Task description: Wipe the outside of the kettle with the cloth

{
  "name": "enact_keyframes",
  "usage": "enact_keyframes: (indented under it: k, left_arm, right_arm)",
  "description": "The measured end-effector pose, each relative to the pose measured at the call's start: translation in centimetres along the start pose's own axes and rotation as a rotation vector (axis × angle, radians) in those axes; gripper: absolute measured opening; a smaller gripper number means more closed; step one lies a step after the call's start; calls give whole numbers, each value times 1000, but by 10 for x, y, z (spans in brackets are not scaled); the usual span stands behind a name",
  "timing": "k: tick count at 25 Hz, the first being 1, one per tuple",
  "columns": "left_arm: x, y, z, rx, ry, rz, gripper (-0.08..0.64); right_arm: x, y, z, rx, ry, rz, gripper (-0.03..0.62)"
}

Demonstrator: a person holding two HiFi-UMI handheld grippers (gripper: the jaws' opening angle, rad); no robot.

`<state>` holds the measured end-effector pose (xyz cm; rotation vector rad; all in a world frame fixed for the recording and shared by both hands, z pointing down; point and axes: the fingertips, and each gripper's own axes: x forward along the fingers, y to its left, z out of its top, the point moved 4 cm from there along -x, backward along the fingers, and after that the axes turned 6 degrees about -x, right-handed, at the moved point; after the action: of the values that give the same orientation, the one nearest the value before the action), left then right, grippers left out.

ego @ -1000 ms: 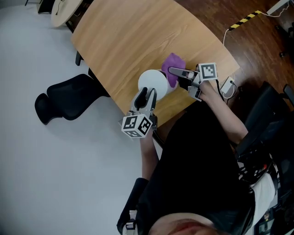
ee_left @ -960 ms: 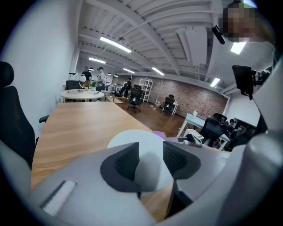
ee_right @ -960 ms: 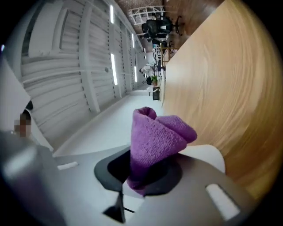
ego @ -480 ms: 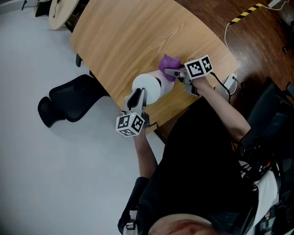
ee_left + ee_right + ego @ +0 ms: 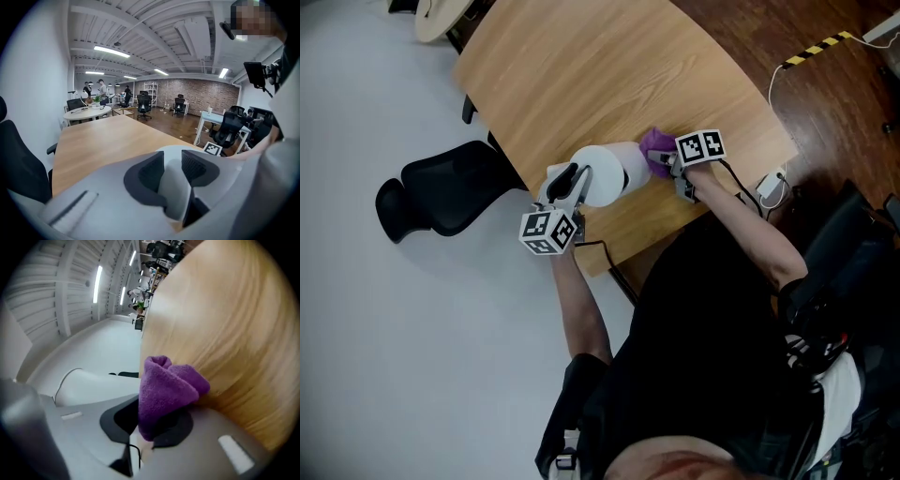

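Purple cloth (image 5: 166,385) is bunched into a thick wad and clenched between the jaws of the right gripper (image 5: 152,422). A soft knob of it stands proud of the tips, which is a sensible hold, since only fabric and no hard plastic meets the surface being cleaned. That wad sits against the side of the white kettle (image 5: 605,172) that faces the person's right hand, so the step in hand looks like a wiping pass over the body wall. The kettle rests on the wooden table (image 5: 581,75) near its front edge, close to the person and between the two tools. From the other side the left gripper (image 5: 570,183) reaches in at the handle (image 5: 177,187), which lies between its two pads. This looks like the bracing hand, there to keep the vessel from sliding or turning under the rubbing. Its jaws have just been opening. The handle fills the gap so closely in the left gripper view that I cannot be certain the pads are clear of it, though they look slackened rather than biting — probably to take a new hold or to turn a fresh face toward the cloth. With that brace loosened, a firm push from the cloth could shove the kettle toward the table edge, so the next stroke wants a light touch or a renewed grip first.
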<state>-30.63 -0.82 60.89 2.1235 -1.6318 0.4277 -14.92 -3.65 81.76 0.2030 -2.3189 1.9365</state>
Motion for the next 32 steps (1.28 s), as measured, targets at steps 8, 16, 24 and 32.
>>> enact_keyframes:
  k: [8, 16, 24, 32]
  left_arm:
    - [19, -37, 16, -96, 34, 187, 439]
    - [28, -28, 18, 29, 77, 121, 446]
    - [32, -14, 23, 111, 134, -99, 439]
    - [25, -24, 14, 53, 98, 153, 462]
  right_arm:
    - [-73, 192, 92, -205, -233, 632, 51]
    - [7, -15, 32, 152, -72, 84, 49]
    - [-19, 31, 23, 62, -57, 146, 49]
    - [-40, 158, 65, -96, -269, 544, 49]
